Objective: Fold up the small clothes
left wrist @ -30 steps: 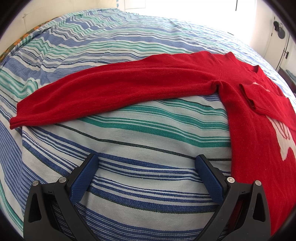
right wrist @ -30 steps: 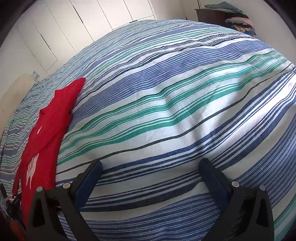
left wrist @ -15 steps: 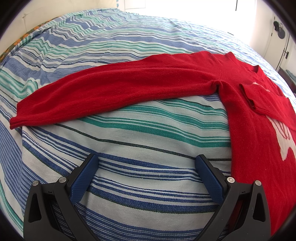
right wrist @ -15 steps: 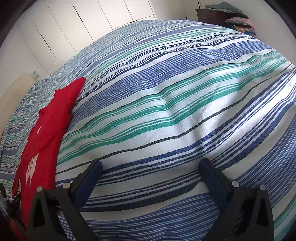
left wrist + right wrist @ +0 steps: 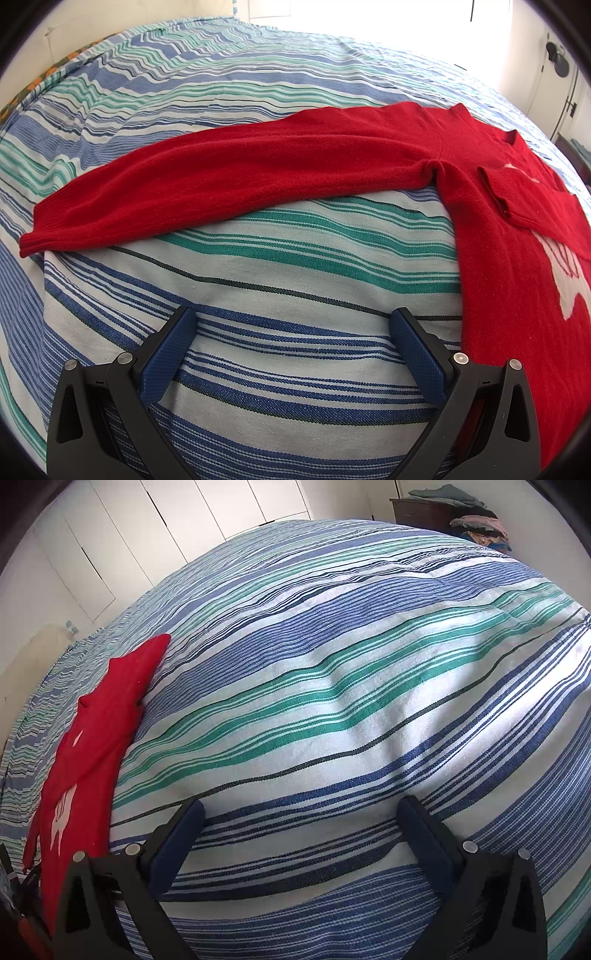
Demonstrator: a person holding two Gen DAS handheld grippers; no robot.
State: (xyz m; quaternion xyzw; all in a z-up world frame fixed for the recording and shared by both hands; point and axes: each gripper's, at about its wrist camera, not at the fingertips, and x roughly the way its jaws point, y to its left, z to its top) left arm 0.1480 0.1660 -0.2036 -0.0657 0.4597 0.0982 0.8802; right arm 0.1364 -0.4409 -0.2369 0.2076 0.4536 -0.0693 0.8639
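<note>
On the striped bedspread (image 5: 295, 266), the fuzzy red knit sweater (image 5: 498, 229) is lying flat, one long sleeve stretching toward 9 o'clock, white patch showing at 3. I'm holding my left gripper (image 5: 293, 349) and right gripper (image 5: 301, 834) wide open, gripping nothing.

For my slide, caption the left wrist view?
Open left gripper hovers over striped bedspread, red sweater ahead, one sleeve outstretched.

The red knitted sweater (image 5: 498, 221) with its white chest motif runs off the right edge of the left wrist view. In the right wrist view, its lower hem (image 5: 40, 886) slips behind the gripper body at lower left, and the heaped clothes (image 5: 476, 524) at upper right blur together.
</note>
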